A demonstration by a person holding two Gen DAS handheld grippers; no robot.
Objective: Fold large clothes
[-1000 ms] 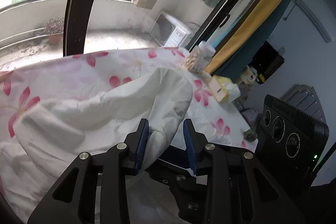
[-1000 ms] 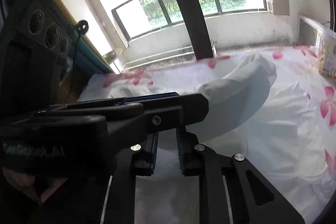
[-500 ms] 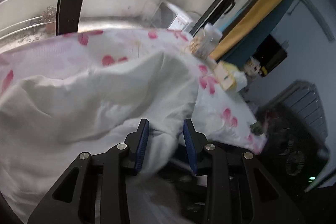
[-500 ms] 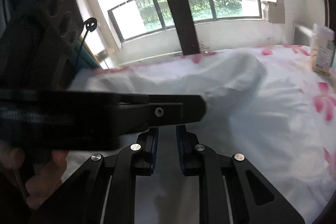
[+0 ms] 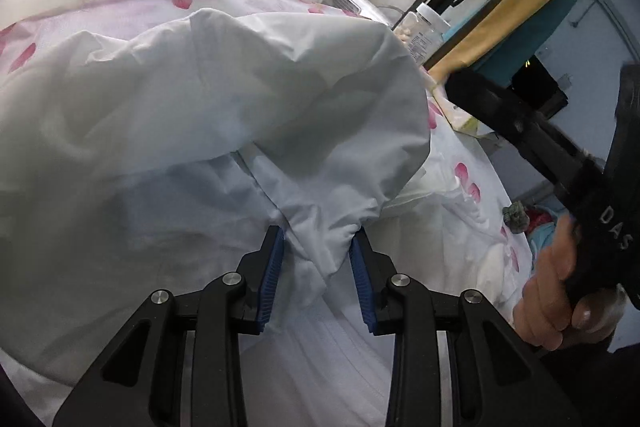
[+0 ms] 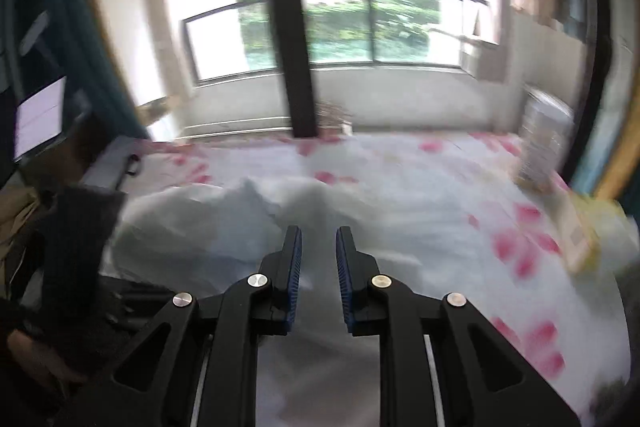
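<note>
A large white garment [image 5: 224, 99] lies bunched on a bed with a pink-flowered sheet [image 5: 472, 187]. My left gripper [image 5: 318, 243] holds a gathered fold of the garment between its blue pads, lifted so the cloth billows in front. In the right wrist view the garment [image 6: 224, 227] lies low ahead. My right gripper [image 6: 319, 247] has its jaws apart with nothing between them, above the garment. The right gripper's body and the hand holding it [image 5: 560, 291] show at the right of the left wrist view.
A clear jar [image 5: 426, 31] and a yellow box [image 5: 464, 119] stand at the bed's right edge. A dark window post [image 6: 292, 27] and balcony rail lie beyond the bed. A laptop [image 6: 40, 119] sits at the left.
My left gripper has drawn the garment fold toward me and the cloth now fills its view. My right gripper has let go, opened a little and swung right, away from the left gripper.
</note>
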